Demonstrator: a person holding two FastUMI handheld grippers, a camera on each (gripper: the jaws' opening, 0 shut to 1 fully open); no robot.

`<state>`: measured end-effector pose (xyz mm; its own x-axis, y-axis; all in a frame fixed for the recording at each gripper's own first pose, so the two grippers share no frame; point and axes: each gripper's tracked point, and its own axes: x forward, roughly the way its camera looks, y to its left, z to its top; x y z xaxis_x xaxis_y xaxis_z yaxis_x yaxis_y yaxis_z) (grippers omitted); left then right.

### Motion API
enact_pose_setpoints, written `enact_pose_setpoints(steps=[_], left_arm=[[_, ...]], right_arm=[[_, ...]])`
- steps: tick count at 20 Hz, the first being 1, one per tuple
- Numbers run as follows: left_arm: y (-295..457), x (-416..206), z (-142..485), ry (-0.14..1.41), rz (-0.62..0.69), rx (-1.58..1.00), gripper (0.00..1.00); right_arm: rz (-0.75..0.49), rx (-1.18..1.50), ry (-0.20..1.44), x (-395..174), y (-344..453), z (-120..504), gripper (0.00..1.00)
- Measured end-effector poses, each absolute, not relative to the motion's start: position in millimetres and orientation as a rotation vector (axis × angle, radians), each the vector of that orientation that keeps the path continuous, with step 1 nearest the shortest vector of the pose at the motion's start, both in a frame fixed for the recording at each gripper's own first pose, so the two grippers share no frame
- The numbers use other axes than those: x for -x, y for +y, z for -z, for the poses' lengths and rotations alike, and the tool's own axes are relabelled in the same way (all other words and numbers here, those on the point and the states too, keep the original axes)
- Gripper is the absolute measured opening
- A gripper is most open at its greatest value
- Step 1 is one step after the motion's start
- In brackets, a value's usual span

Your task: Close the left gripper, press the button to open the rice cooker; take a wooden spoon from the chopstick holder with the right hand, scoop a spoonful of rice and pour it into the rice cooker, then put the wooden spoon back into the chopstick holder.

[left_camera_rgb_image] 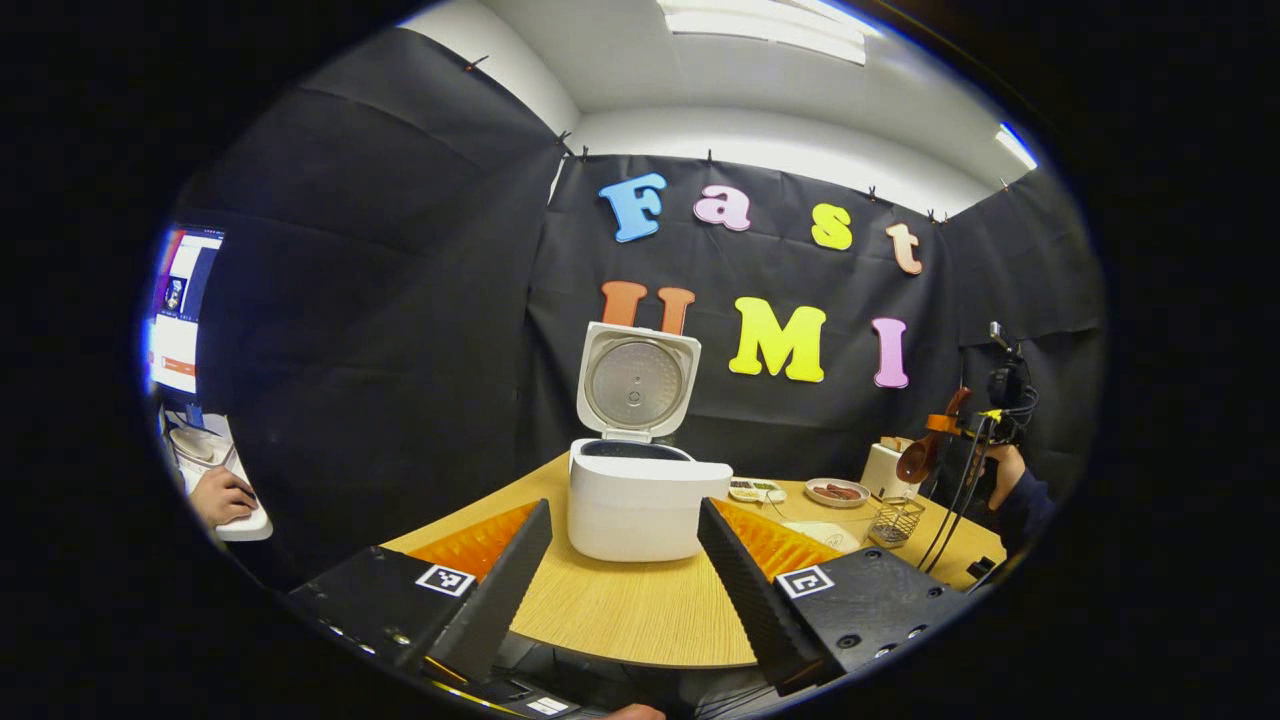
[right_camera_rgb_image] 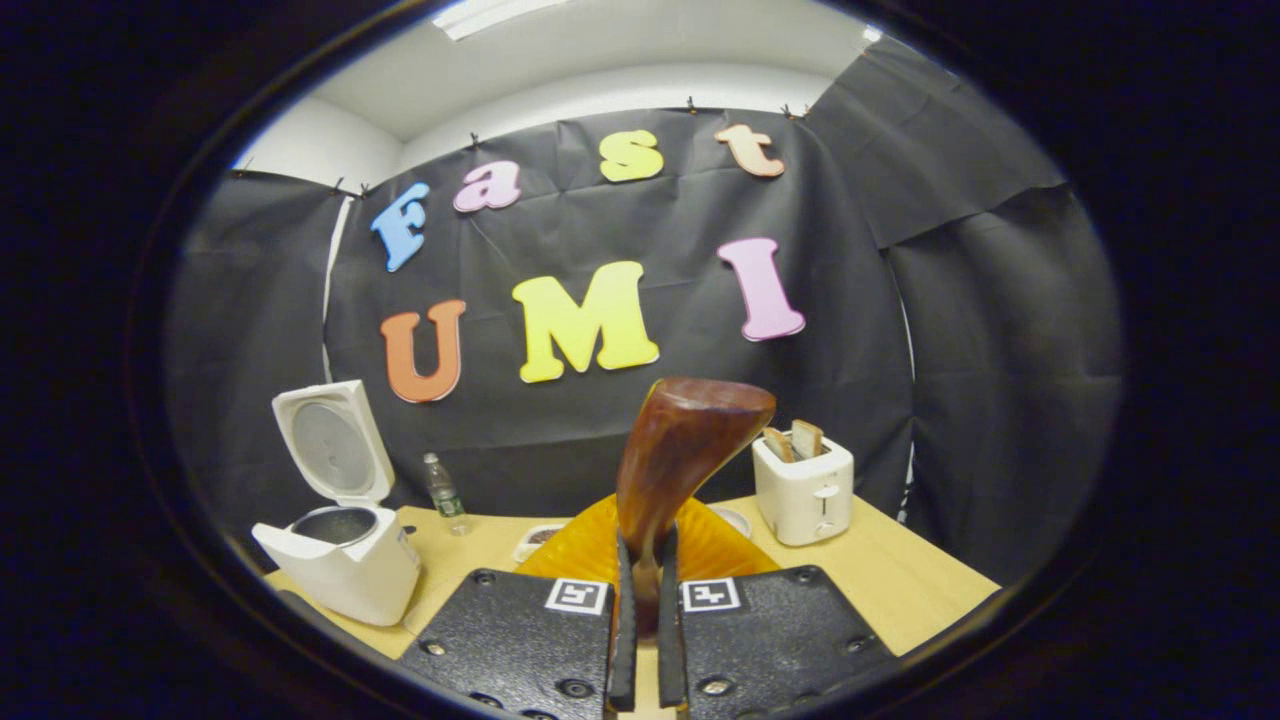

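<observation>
Two tools: left tool (left_camera_rgb_image: 625, 560) spread wide before lid-up rice cooker (left_camera_rgb_image: 640, 500); right tool (right_camera_rgb_image: 645, 620) clamps wooden spoon (right_camera_rgb_image: 680, 450).

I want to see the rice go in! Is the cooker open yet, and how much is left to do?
Done: the cooker is open, its lid standing up. In hand: the right hand-held gripper is shut on the spoon, held up in the air. The left hand-held gripper is open in front of the cooker. Left: scoop rice, pour it into the cooker, then put the spoon back in the holder.
</observation>
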<state>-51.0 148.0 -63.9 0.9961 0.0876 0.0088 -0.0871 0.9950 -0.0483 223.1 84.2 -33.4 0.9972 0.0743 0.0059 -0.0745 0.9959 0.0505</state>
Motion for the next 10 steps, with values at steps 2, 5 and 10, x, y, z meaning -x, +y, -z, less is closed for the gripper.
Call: enact_pose_setpoints(steps=[2,5,10], left_arm=[[146.9,48.1,66.5,-0.003,-0.082,0.038,0.94],[139.8,48.1,64.2,-0.004,-0.062,0.028,0.94],[133.0,46.5,62.1,-0.001,-0.046,0.006,0.94]], right_arm=[[-0.127,-0.024,-0.01,-216.9,113.9,27.2,0.14],[-0.176,0.03,-0.034,-220.5,150.7,31.7,0.14],[-0.212,0.106,0.11,-247.0,185.3,117.2,0.14]])
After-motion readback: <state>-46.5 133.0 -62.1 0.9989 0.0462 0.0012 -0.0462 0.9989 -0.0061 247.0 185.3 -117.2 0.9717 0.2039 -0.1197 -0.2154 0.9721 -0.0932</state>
